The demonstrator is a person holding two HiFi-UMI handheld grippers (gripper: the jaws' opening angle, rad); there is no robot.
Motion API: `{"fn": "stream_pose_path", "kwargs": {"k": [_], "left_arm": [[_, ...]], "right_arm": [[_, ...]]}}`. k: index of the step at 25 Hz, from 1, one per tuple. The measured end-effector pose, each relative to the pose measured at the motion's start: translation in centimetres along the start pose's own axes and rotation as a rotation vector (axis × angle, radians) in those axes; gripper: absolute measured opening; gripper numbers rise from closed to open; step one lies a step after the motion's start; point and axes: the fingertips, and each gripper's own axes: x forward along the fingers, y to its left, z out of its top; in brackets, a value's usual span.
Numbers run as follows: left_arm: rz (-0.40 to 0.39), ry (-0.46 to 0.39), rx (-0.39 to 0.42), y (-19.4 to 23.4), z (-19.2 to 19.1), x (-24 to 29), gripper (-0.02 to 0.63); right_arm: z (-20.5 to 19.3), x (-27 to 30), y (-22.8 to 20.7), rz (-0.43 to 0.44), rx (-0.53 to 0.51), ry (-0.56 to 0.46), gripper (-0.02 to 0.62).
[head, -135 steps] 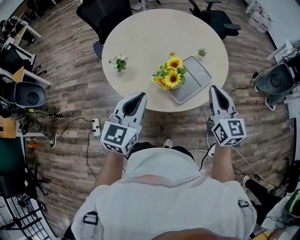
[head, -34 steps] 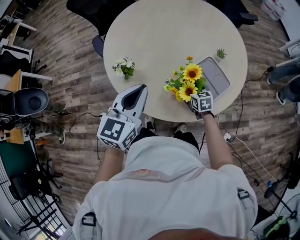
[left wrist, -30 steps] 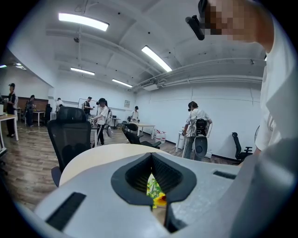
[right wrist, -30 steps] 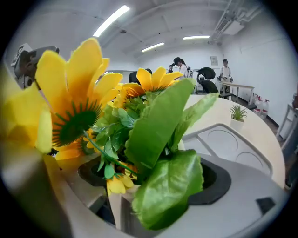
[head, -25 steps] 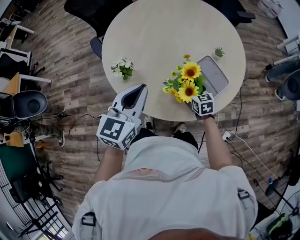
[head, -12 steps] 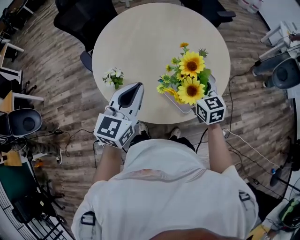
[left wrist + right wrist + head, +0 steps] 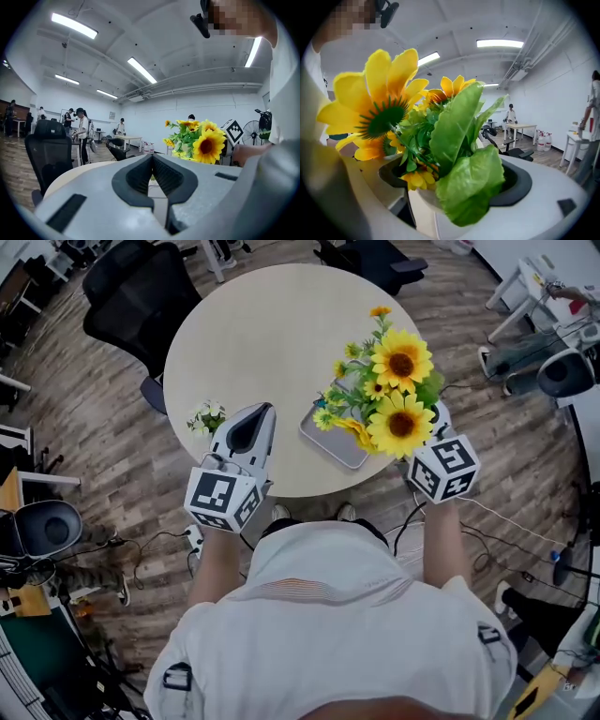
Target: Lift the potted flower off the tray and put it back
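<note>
Up from the tray (image 7: 332, 439) has come the potted flower (image 7: 401, 423): a few seconds back it stood there with both grippers free, and now its blooms sit large and close under the head camera, above the tray's right end near the table's (image 7: 253, 334) near right edge. The tray itself has stayed put by the near edge.

The right gripper (image 7: 452, 194) is clamped on the pale pot, one dark pad on either side of it, leaves and sunflowers spilling over the top. The pot looks roughly upright, though the foliage hides most of it. The left gripper (image 7: 151, 164) has its jaws pressed together with nothing between them. It hangs at the table's near left edge, just beside a small plant with white flowers (image 7: 205, 415).

The lift looks done, so the return is the step in hand. Doing it well means keeping the clamp firm and the pot level, bringing it over the bare bed of the tray and lowering it straight and slowly. From above the blooms mask both the pot's base and part of the tray, so the landing spot is better judged by the tray's visible left rim. The jaws should part only once the base sits flat.
</note>
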Motion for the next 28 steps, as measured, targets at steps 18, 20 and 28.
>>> {"fn": "stream_pose_path", "kwargs": {"k": [18, 20, 28], "left_arm": [[0.042, 0.014, 0.021, -1.9, 0.7, -0.1, 0.005], [0.07, 0.024, 0.02, -2.4, 0.5, 0.0, 0.005], [0.204, 0.077, -0.004, -0.9, -1.3, -2.6, 0.005]], "right_arm": [[-2.2, 0.6, -2.2, 0.016, 0.014, -0.009, 0.49], [-3.4, 1.2, -3.1, 0.038, 0.031, -0.008, 0.489], [-11.5, 6.8, -2.6, 0.129, 0.079, 0.094, 0.489]]}}
